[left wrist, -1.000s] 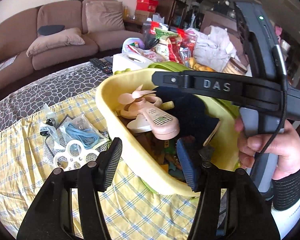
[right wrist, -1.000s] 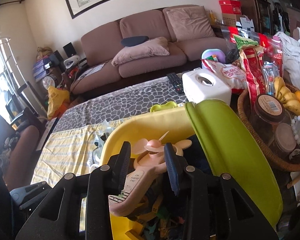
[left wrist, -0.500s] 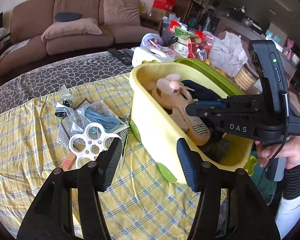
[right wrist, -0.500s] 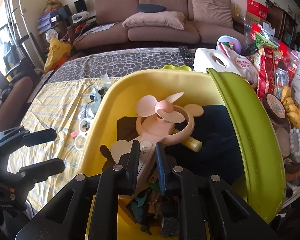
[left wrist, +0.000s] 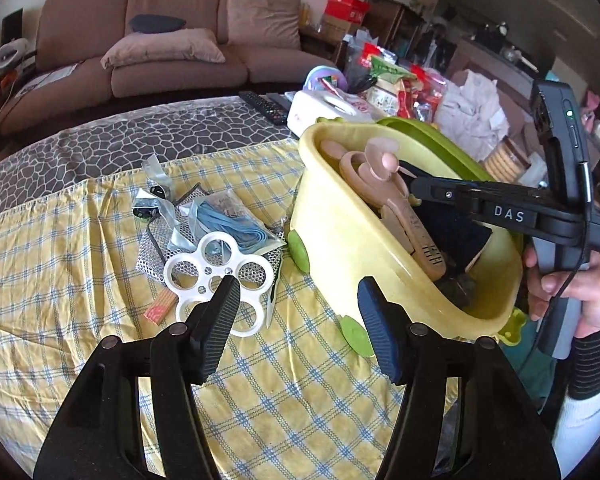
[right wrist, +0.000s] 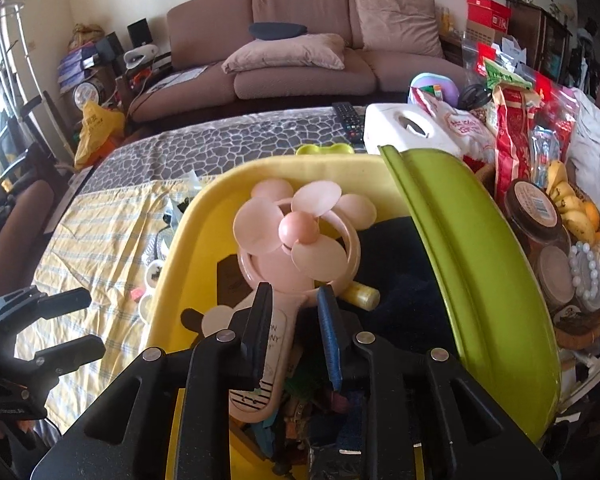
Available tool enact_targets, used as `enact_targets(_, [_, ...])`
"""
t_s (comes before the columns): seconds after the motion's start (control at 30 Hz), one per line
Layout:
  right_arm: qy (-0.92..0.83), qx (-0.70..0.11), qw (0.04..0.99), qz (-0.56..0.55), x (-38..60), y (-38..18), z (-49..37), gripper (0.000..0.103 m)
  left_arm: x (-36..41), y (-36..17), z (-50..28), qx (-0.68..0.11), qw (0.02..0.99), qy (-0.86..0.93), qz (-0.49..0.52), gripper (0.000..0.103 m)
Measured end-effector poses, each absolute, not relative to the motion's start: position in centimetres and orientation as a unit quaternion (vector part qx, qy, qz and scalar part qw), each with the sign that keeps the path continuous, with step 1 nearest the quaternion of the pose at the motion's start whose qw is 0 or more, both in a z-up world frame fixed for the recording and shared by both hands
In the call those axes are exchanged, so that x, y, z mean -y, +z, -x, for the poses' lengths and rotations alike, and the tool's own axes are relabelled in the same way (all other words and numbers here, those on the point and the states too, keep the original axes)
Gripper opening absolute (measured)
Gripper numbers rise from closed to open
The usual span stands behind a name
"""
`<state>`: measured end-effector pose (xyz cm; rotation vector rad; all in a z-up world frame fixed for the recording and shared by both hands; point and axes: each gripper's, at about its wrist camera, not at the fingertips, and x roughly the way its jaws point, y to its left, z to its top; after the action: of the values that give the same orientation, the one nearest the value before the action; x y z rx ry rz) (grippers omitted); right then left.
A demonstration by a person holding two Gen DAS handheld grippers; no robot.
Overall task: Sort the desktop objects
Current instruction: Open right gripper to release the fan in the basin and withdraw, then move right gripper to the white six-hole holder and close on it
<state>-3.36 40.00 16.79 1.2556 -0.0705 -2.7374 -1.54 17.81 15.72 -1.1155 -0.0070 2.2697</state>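
Note:
A yellow toy box point(left wrist: 364, 248) with green wheels and an open green lid point(right wrist: 472, 264) stands on the checked cloth. My right gripper point(right wrist: 292, 320) is inside it, shut on the handle of a pink hand-held fan point(right wrist: 296, 240); it also shows in the left wrist view point(left wrist: 416, 196) over the box. My left gripper point(left wrist: 296, 308) is open and empty above the cloth, left of the box's front wheel. A white ring-shaped plastic piece point(left wrist: 220, 276), a bagged blue cable point(left wrist: 236, 228) and small packets lie left of the box.
A white tissue box point(right wrist: 408, 128), remote controls point(right wrist: 348, 116), snack bags point(right wrist: 516, 128) and a basket with jars and bananas point(right wrist: 564, 216) crowd the table's far right. A brown sofa point(left wrist: 152, 48) stands behind. The box holds dark cloth and small clutter.
My right gripper has closed on the fan's handle and lifted the fan more upright. My left gripper has pulled back and left from the box, staying open.

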Motion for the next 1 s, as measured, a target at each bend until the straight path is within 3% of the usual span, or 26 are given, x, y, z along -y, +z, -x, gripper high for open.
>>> enact_targets(0.23, [-0.921,0.075,0.065,-0.377,-40.9,19.1,2.4,0.03,-15.6,15.5,2.0,0.009,0.278,0.865,0.418,0.071])
enact_targets(0.5, [-0.933,0.092,0.103,-0.334,-37.6,21.5,1.9,0.058,-11.4,13.9,2.4,0.016,0.233,0.871,0.431,0.083])
enact_targets(0.67, [-0.933,0.076,0.141,-0.322,-33.4,22.0,1.9,0.069,-8.8,12.6,2.6,0.016,0.206,0.876,0.436,0.089])
enact_targets(1.0, [-0.915,0.029,0.182,-0.358,-25.5,19.0,3.7,0.07,-3.7,10.4,3.8,0.054,0.171,0.878,0.445,0.089])
